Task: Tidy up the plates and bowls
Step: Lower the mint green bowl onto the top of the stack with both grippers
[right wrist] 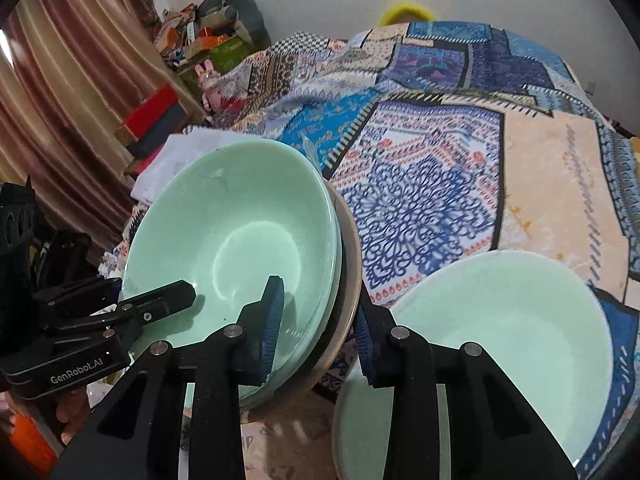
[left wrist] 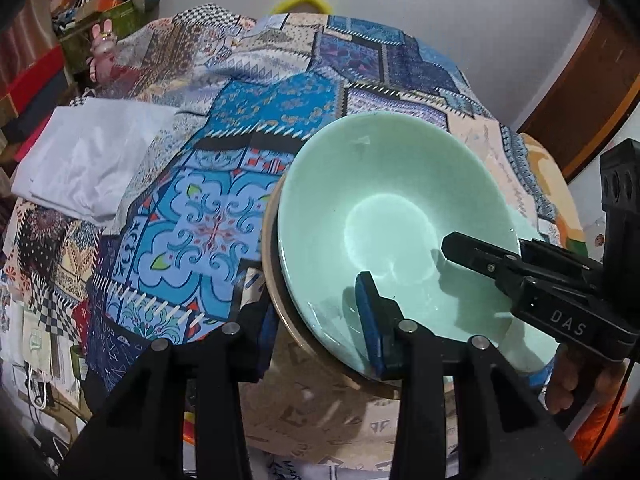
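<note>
Patchwork cloth (right wrist: 420, 200), soft printed fabric in blue, cream and orange blocks, spreads ahead of both grippers and covers the whole surface. Folded white fabric (left wrist: 84, 164) lies far left of the left gripper.

Three glossy mint-green round dishes are visible. Two are nested in a stack of bowls (right wrist: 236, 232), with a brown-rimmed dish (right wrist: 352, 264) under them. Each gripper grips the stack at one side, and it appears tilted. The third, a loose mint bowl (right wrist: 516, 340), smooth and matte-looking, sits just right of the right gripper, apart from the stack.

Left gripper (left wrist: 320, 320): black plastic frame, ribbed blue pads. One pad is inside the top bowl and the other is outside below the brown rim, so it is pinching the stack's near-left edge.

Right gripper (right wrist: 320, 328): same build. Its left pad (right wrist: 270, 328) is inside the bowl and its right pad is outside the brown rim, clamped on the stack's right edge.
</note>
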The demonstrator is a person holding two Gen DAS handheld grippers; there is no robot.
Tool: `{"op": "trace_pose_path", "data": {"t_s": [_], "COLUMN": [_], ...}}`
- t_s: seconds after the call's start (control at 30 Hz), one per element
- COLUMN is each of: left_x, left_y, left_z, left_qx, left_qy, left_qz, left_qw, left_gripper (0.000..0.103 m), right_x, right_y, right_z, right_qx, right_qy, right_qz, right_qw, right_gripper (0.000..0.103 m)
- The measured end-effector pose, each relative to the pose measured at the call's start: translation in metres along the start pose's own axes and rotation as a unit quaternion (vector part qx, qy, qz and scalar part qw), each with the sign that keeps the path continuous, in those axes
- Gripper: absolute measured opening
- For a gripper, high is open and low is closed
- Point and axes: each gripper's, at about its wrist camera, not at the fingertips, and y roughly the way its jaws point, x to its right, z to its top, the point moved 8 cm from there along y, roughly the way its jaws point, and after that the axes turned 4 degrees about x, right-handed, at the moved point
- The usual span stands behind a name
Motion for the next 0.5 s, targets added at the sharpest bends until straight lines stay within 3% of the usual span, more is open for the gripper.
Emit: {"op": "trace_pose_path", "data": {"t_s": [0.5], "left_x": [0.054], "left_y": [-0.028], "left_z": [0.022], "left_qx": [0.029], "left_qy": [0.041], "left_qz": [-0.019], "left_qw": [0.9986], "left_gripper": [0.037], "right_x": [0.025], "right_y": [-0.057], "right_z": [0.017], "right_qx": [0.054], "right_qy": [0.015], "right_qz": [-0.02], "right_qw": [0.998], "right_gripper": [0.03]}}
